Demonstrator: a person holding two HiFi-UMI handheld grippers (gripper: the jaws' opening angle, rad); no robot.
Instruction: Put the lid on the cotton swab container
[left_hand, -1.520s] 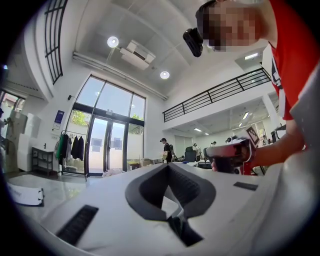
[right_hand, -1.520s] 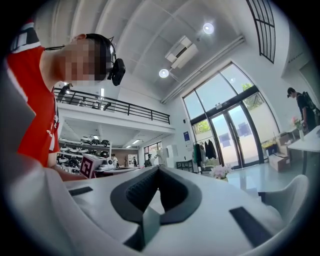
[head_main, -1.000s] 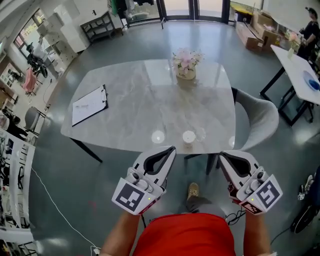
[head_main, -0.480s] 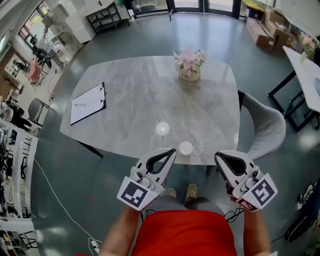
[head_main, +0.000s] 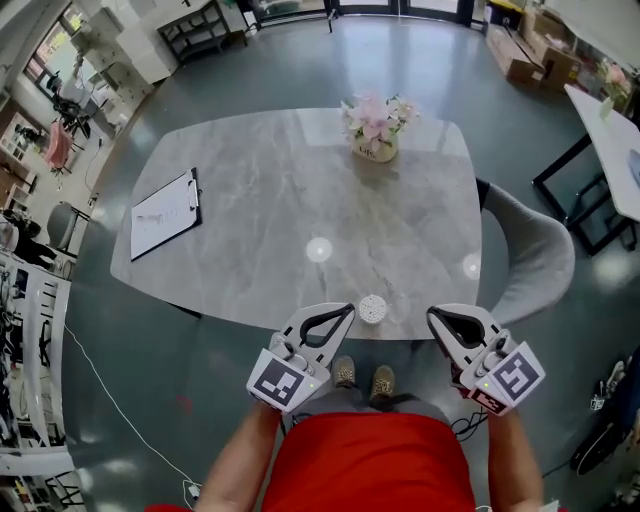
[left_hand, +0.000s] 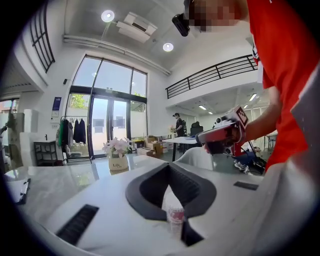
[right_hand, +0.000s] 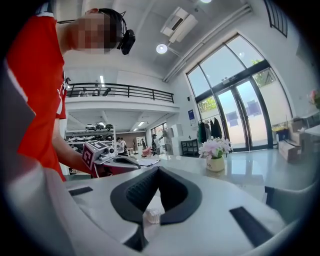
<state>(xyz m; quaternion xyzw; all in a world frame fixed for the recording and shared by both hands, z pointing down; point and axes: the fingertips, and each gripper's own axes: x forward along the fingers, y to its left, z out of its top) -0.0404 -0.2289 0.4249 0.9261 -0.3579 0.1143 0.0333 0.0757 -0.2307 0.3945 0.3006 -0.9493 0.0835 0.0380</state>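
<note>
The small round cotton swab container (head_main: 372, 308) stands on the gray table (head_main: 260, 200), right at its near edge, just below the middle of the head view. The left gripper (head_main: 345, 310) and the right gripper (head_main: 432, 315) are low in the picture, one on each side of the container. Both have their jaws pressed together with nothing in them. A flower pot (head_main: 376, 148) sits near the top and a clipboard (head_main: 163, 213) at the left.

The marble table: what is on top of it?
A clipboard on the left, a flower pot at the far side, and a small white container by the near edge. No separate lid can be made out. The left gripper hides part of that edge.
</note>
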